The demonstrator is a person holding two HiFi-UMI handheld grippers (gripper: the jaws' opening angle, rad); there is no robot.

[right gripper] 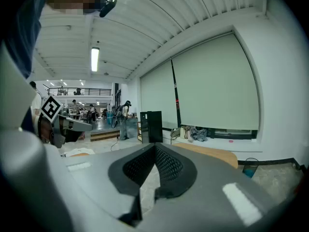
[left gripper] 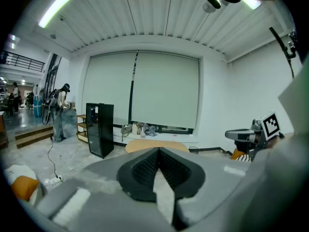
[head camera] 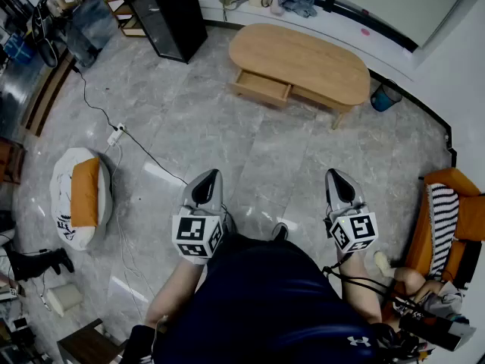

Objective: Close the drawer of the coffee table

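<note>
Both tools idle: left tool (head camera: 213,176) & right tool (head camera: 334,176) have jaws fully together w/ nothing between them, held out in front of the person over bare floor (head camera: 227,139). Coffee table (head camera: 311,59) stands well apart, across the room near the far wall, w/ drawer (head camera: 261,88) pulled out on the near side, left of centre; closing not yet begun. Risks (judged): a push w/ one closed tip off-centre on the drawer front could skew & jam it; too hard a shove could slide the table; cable (head camera: 144,149) on floor at left could catch a foot on approach.
</note>
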